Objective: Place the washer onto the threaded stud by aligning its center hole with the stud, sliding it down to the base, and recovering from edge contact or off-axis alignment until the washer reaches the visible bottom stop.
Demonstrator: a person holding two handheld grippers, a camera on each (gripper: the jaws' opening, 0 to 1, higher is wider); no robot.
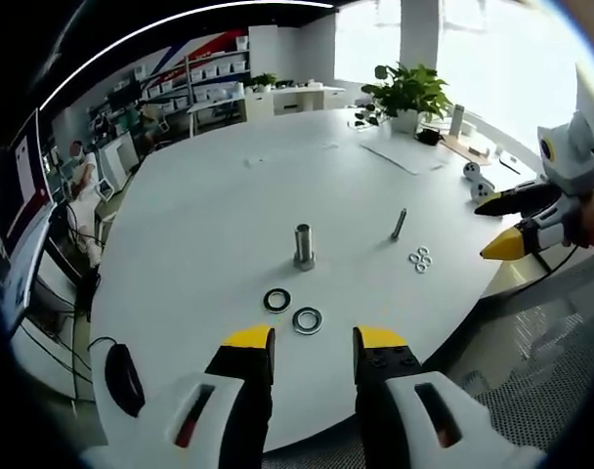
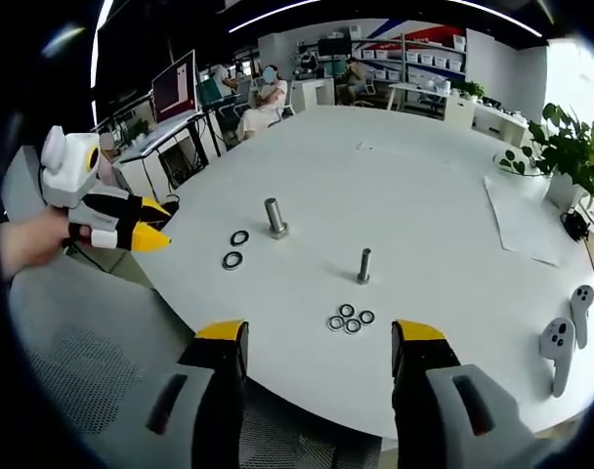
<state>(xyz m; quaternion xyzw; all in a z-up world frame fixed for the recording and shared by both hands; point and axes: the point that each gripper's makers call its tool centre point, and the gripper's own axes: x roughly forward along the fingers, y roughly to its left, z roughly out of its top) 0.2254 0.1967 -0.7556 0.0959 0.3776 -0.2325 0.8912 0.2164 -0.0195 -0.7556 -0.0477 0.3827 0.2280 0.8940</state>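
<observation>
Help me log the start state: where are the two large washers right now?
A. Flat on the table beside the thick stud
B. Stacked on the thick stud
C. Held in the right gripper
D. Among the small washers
A: both large washers lie flat on the table, next to the thick stud, which has nothing on it.

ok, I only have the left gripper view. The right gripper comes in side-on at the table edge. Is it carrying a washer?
Observer: No. In the right gripper view the right gripper has its jaws wide apart with nothing between them.
Operator: And the small washers by the thin stud, how many? Just a blob for me.
Observer: Four small washers, lying flat in a tight cluster on the gripper's side of the thin stud, none on it.
</observation>
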